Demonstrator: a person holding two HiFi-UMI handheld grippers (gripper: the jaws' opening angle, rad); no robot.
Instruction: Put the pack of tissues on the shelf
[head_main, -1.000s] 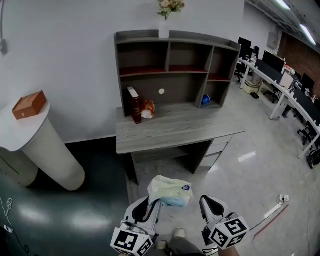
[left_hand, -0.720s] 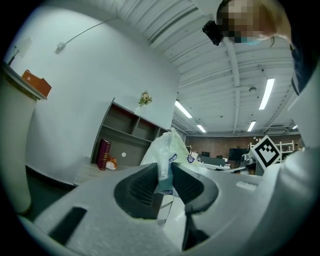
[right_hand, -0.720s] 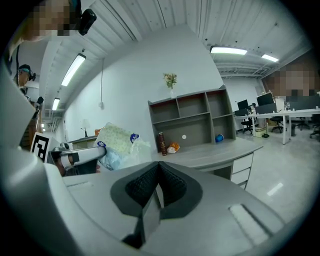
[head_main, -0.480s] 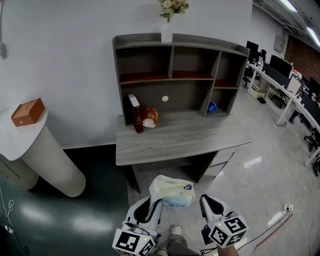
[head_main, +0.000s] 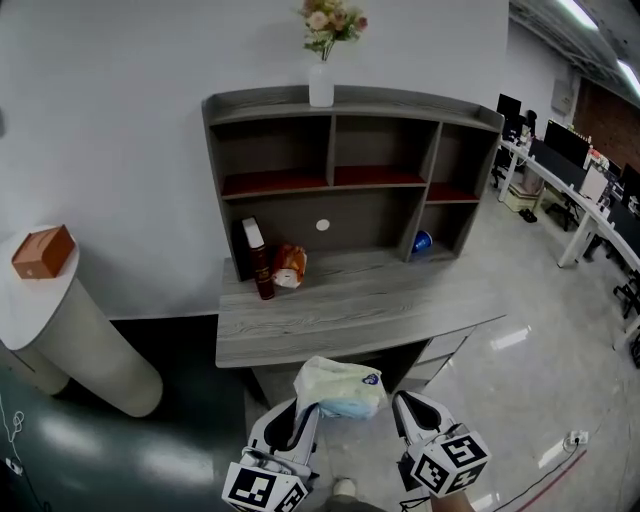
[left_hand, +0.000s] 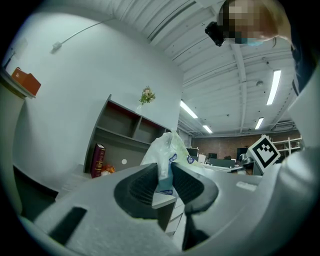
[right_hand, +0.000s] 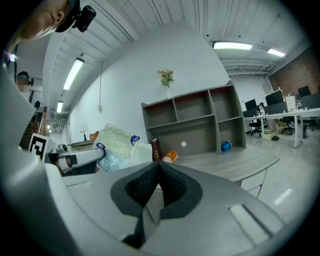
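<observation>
Before the grey counter (head_main: 340, 318) and its shelf (head_main: 352, 182), the left tongs (head_main: 303, 410) clamp the pack of tissues (head_main: 338, 388) in mid-air; the right tongs (head_main: 407, 402) are pressed together, empty.

Tissue pack (head_main: 340, 388), pale crumpled plastic with blue print, pinched upright in left gripper (head_main: 303, 408), short of grey shelf (head_main: 400, 100).

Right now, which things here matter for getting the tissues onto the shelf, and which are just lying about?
In the job:
- tissue pack, clamped in the left gripper
- shelf

Lying about:
- book
- orange packet
- blue thing
- flower vase
- brown box
</observation>
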